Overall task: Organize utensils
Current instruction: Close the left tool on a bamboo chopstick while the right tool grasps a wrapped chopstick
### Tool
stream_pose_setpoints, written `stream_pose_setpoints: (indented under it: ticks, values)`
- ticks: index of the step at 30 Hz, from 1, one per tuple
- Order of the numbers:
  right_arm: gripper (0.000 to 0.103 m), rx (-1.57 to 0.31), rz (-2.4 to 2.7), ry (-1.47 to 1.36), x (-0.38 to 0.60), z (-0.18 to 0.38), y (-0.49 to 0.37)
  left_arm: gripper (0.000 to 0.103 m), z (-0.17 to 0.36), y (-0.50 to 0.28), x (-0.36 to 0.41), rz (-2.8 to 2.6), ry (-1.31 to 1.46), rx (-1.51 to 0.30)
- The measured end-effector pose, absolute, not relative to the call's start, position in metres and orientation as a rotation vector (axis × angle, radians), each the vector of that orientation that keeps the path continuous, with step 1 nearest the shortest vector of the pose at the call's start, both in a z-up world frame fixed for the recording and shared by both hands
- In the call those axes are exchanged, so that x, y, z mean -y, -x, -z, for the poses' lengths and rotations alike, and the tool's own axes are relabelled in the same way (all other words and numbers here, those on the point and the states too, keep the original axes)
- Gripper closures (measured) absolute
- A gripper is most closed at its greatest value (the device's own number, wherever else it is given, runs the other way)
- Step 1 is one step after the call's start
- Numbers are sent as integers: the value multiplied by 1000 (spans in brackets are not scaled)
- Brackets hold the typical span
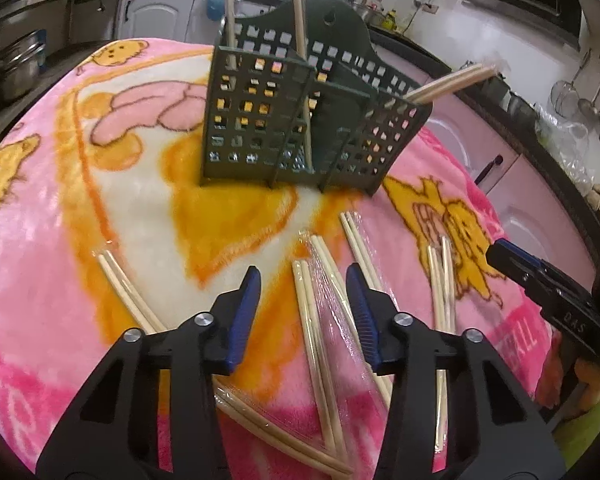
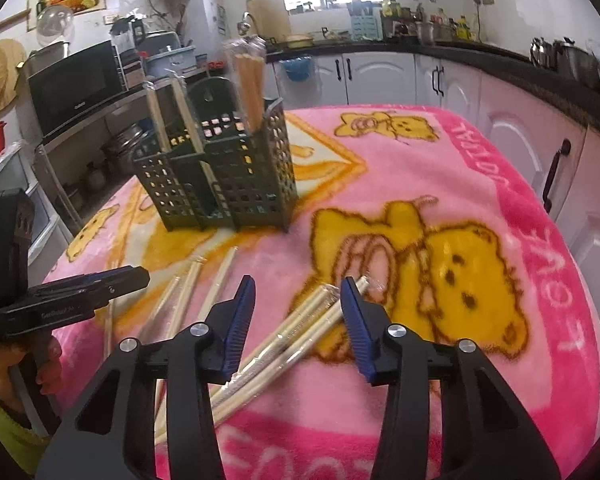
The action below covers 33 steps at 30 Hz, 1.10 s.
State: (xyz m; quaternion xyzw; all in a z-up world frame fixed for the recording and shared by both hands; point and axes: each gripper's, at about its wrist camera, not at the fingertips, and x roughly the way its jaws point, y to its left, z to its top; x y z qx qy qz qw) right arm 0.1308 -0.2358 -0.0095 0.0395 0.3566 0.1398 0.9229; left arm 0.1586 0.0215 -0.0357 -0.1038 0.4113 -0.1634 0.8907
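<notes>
Both grippers open and empty above wrapped chopsticks.
Risk: left gripper (image 1: 303, 312) and right gripper (image 2: 298, 316) may slip on plastic-wrapped chopsticks (image 2: 296, 332), or tip the holder (image 1: 300, 120) mid-blanket (image 2: 480, 184).

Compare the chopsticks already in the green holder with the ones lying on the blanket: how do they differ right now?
The chopsticks in the holder stand upright or lean out of the green holder; the chopsticks on the blanket lie flat. The holder ones are sorted into separate compartments; the blanket ones are scattered in loose pairs at different angles across the pink blanket. Both sets look like pale wood, apparently in clear wrappers.
</notes>
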Motion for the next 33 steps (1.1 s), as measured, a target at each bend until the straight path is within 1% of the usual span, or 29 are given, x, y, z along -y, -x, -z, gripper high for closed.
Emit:
stream_pose_setpoints:
  ticks: [3, 11, 19, 25, 30, 33]
  values:
    - [65, -749, -280, -92, 239, 15, -133, 71, 40, -161, -19, 335, 206, -873]
    - [65, -768, -273, -120, 245, 24, -138, 79, 52, -168, -11, 317, 168, -918]
    - [65, -812, -257, -155, 250, 33, -147, 81, 58, -180, -1, 307, 135, -934]
    - [65, -876, -232, -210, 257, 43, -165, 87, 60, -189, 1, 302, 137, -933]
    - [71, -938, -224, -290, 266, 55, -182, 93, 61, -196, -6, 308, 169, -937]
    - [73, -953, -222, -335, 271, 57, -191, 93, 62, -199, -10, 319, 195, -939]
